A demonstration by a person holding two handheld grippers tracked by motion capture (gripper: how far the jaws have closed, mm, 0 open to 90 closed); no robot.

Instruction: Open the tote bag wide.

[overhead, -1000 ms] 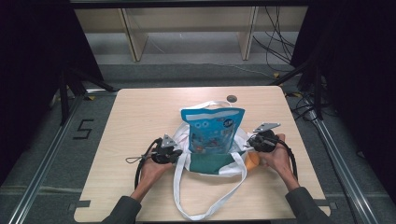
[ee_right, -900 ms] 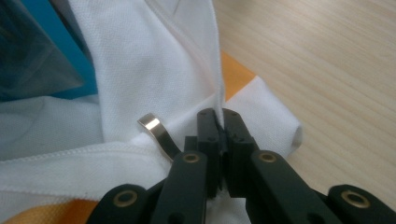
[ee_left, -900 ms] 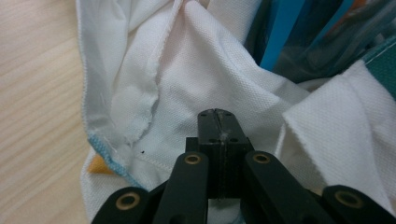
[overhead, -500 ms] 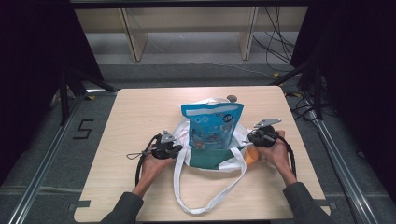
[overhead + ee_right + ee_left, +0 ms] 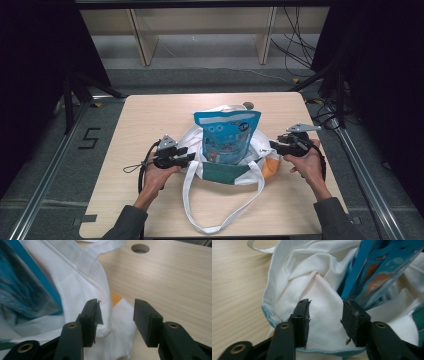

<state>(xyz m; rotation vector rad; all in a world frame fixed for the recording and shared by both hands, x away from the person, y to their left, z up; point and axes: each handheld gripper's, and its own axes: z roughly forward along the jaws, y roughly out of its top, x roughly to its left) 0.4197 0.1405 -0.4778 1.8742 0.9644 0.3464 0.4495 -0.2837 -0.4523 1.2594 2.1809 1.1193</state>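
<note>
A white tote bag (image 5: 260, 150) with a green panel lies open on the wooden table (image 5: 150, 115). Its long handles trail toward the person. A blue snack pouch (image 5: 227, 135) stands upright inside it. My left gripper (image 5: 187, 154) is at the bag's left side. Its jaws have just been opening, and white cloth (image 5: 294, 272) lies between them without being pinched, with the pouch (image 5: 374, 272) just beyond. My right gripper (image 5: 272, 145) is at the bag's right side. Its jaws have also just been opening, over the bag's edge (image 5: 75, 282).
A round hole (image 5: 140, 248) is cut in the table behind the bag. An orange patch (image 5: 115, 298) shows under the bag's right edge. Bare tabletop lies to the left, right and front. Shelving and cables stand beyond the far edge.
Both grippers were shut on the bag's sides. Now their jaws stand apart and both hands have lifted slightly. The pouch stands more upright in the bag.
</note>
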